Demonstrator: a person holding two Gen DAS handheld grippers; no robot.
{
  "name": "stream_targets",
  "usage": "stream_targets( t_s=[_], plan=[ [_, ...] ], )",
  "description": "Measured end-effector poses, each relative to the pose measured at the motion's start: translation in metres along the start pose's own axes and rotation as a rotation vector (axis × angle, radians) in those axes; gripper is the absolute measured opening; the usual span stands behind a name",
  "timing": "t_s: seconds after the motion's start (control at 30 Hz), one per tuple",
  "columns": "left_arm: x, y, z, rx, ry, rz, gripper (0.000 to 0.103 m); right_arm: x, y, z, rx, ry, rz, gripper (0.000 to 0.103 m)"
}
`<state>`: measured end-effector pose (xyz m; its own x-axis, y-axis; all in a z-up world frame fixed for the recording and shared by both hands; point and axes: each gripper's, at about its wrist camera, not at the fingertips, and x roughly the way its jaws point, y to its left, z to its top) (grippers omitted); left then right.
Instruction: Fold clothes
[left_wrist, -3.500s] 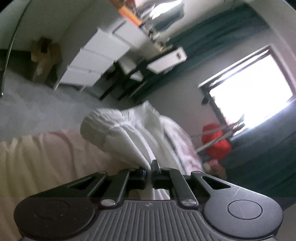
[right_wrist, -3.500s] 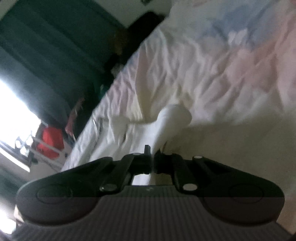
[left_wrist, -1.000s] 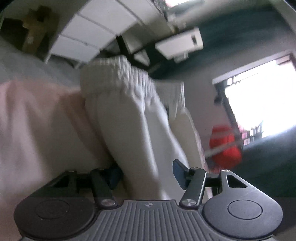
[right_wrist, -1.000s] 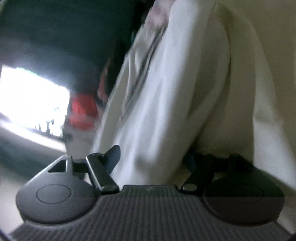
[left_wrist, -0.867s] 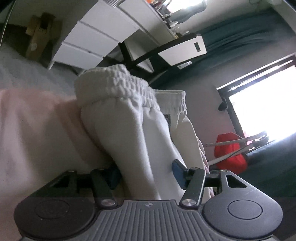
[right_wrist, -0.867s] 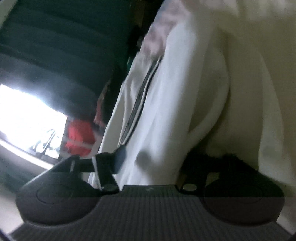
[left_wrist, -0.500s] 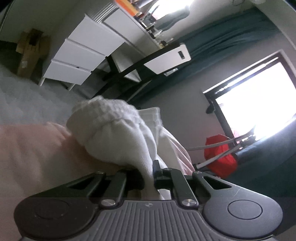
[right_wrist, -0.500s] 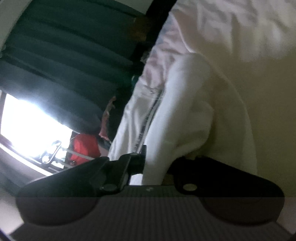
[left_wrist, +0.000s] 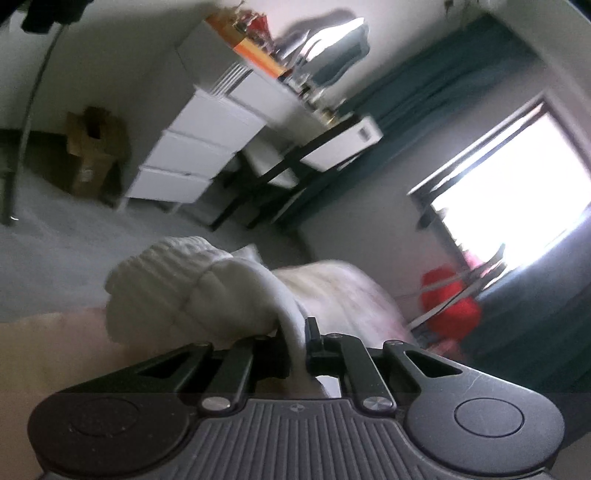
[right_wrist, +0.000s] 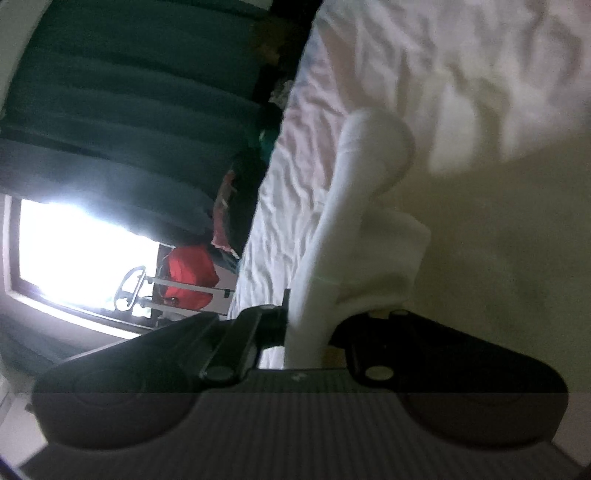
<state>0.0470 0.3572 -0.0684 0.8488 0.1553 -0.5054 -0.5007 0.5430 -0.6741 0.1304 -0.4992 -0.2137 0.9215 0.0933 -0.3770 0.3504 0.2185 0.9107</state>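
White garment fabric (left_wrist: 295, 332) pinched between pressed-together jaws of left gripper (left_wrist: 297, 345); another fold (right_wrist: 314, 288) clamped in right gripper (right_wrist: 308, 325). Bunched above pale rumpled bedsheet (right_wrist: 461, 74). Farther off: white drawers (left_wrist: 199, 147), red bag (left_wrist: 448, 301), bright window (left_wrist: 517, 184).

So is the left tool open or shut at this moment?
Shut. The left tool has its two fingers drawn together on a fold of the white garment, whose bunched, ribbed end hangs above the bed sheet.
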Motion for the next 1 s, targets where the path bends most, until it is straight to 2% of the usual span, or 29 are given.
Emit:
stream_targets(
  t_s=[0.07,0.2,0.23,0.27,0.33,0.37,0.43,0.53,0.63,0.7,0.77,0.83,1.0],
  plan=[
    [0.000,0.009,-0.002,0.011,0.037,0.048,0.009,0.002,-0.014,0.001,0.038,0.042,-0.028,0.014],
    [-0.005,0.004,-0.005,0.127,0.039,0.103,0.017,0.006,-0.040,0.002,0.106,0.116,-0.076,0.017],
    [-0.006,0.000,-0.007,0.153,0.043,0.122,0.023,0.007,-0.041,0.003,0.107,0.120,-0.074,0.024],
    [-0.008,-0.005,-0.010,0.188,0.043,0.147,0.027,0.008,-0.042,0.004,0.108,0.124,-0.073,0.037],
    [-0.010,-0.017,-0.018,0.271,0.041,0.182,0.047,0.008,-0.040,0.003,0.093,0.105,-0.055,0.052],
    [-0.011,-0.024,-0.022,0.309,0.040,0.197,0.050,0.008,-0.038,0.003,0.082,0.091,-0.044,0.060],
    [-0.015,-0.038,-0.031,0.370,0.030,0.212,0.066,0.008,-0.034,0.002,0.061,0.064,-0.021,0.066],
    [-0.022,-0.057,-0.047,0.448,0.012,0.229,0.086,0.008,-0.029,0.002,0.029,0.023,0.013,0.066],
    [-0.029,-0.073,-0.062,0.541,-0.042,0.281,0.090,0.010,-0.024,0.002,-0.001,-0.018,0.038,0.066],
    [-0.036,-0.079,-0.067,0.568,-0.077,0.295,0.092,0.011,-0.019,0.003,-0.018,-0.059,0.073,0.066],
    [-0.045,-0.082,-0.069,0.568,-0.105,0.272,0.093,0.008,-0.013,0.003,-0.027,-0.098,0.092,0.066],
    [-0.052,-0.086,-0.072,0.568,-0.131,0.237,0.094,0.005,-0.011,0.003,-0.023,-0.114,0.052,0.066],
    [-0.060,-0.106,-0.089,0.636,-0.166,0.129,0.096,0.013,-0.024,0.007,0.008,-0.078,-0.035,0.066]
  ],
)
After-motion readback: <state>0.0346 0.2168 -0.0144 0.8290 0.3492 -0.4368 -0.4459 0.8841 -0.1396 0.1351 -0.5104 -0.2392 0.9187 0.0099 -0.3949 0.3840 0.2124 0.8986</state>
